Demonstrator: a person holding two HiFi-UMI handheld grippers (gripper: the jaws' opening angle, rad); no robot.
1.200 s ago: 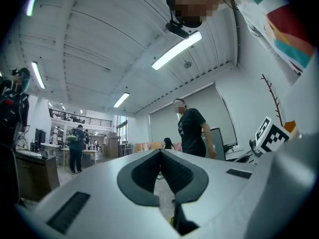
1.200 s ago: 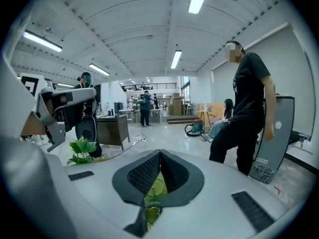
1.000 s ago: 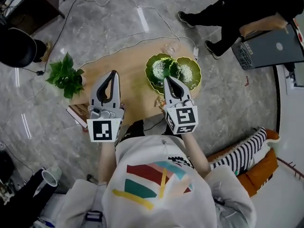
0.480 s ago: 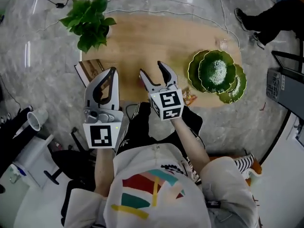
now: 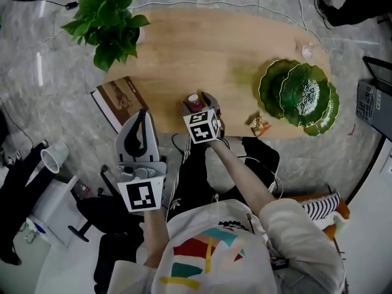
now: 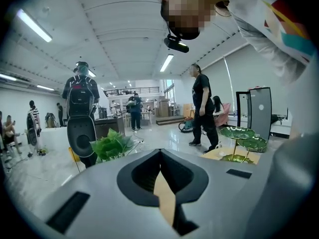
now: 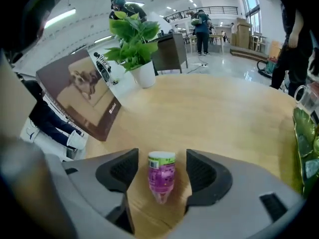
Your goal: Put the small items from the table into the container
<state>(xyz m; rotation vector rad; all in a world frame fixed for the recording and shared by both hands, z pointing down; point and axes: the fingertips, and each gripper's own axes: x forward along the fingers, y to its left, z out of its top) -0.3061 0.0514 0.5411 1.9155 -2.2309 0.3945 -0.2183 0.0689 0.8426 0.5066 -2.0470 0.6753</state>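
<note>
One pink bottle [image 7: 161,176] sits untouched within the right gripper [image 7: 160,169], jaws opening; left gripper [image 6: 160,156] pinched together. Next, likely: clamp, carry to green dish [image 5: 300,97], frame right.

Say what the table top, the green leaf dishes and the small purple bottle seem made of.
Table top: pale wood or laminate, matte, grain streaks.
Leaf dishes: glossy glass or glazed ceramic, highlights and yellowish rims.
Bottle: likely plastic, purple printed wrap, green-banded top.
</note>
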